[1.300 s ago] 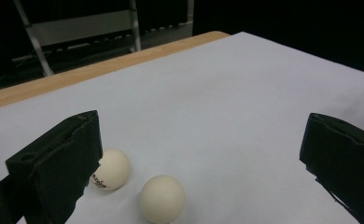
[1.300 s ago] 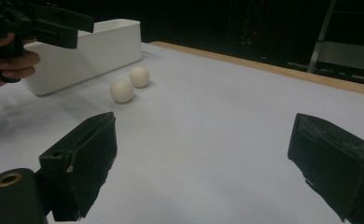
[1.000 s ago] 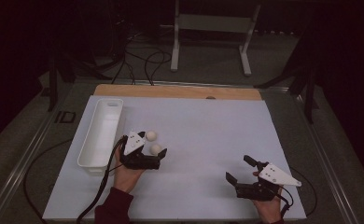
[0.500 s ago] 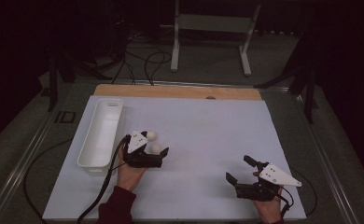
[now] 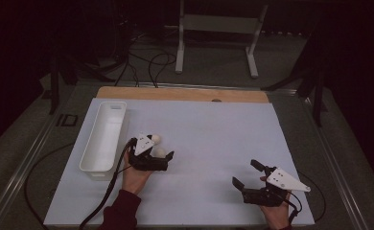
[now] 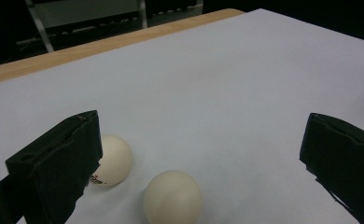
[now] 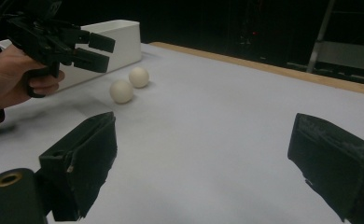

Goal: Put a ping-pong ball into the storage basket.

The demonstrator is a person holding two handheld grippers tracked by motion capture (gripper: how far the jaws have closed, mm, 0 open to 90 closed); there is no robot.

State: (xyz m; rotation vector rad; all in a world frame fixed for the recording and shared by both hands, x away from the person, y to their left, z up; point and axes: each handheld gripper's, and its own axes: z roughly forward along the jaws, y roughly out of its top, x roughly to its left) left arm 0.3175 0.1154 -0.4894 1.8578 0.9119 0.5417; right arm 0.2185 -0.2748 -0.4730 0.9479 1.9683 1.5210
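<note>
White table (image 5: 214, 139), left hand-held gripper (image 5: 163, 154) half-hiding two balls (image 6: 172, 198)

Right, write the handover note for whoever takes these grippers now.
Left gripper: open, jaws wide, holding nothing, just above two white balls.
Right gripper: open, empty, near the table's front right, away from the work.
Near ball and far ball lie side by side on the white sheet, right of the white bin.
Done: nothing gripped; no ball seen in the bin.
Left: probably grip each ball and drop it in the bin.
</note>
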